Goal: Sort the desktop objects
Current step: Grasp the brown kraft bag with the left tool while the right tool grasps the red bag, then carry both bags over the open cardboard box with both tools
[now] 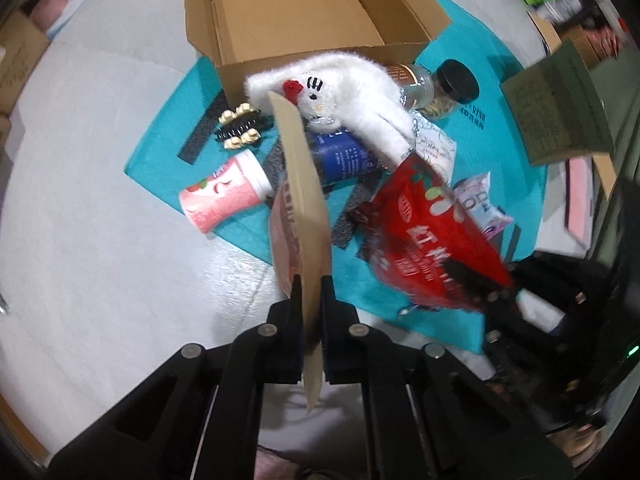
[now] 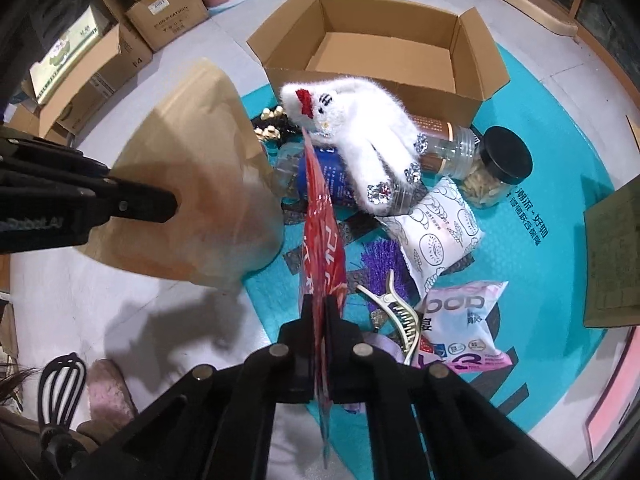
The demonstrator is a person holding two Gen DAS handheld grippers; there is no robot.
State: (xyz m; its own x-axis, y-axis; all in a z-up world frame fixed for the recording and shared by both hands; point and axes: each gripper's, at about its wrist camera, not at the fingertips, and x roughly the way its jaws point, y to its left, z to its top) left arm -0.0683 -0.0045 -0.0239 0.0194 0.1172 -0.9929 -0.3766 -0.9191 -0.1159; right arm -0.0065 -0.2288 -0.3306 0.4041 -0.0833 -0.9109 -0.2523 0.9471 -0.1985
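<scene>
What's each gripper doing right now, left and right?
Left gripper: shut on the tan kraft pouch.
Right gripper: shut on the red snack bag.

Both tools are showing as matte black plastic. The left gripper [image 1: 312,292] is ending in two slim, flat fingers [image 1: 295,292] that widen into blocky shoulders, with angled linkage bars fanning back — each joint capped by a round silver pin. The right gripper [image 2: 318,308] is showing the same build: narrow fingers [image 2: 307,312], silver pins, hollow triangular cut-outs in the bars. A small green light is glowing on its body in the left view.
</scene>
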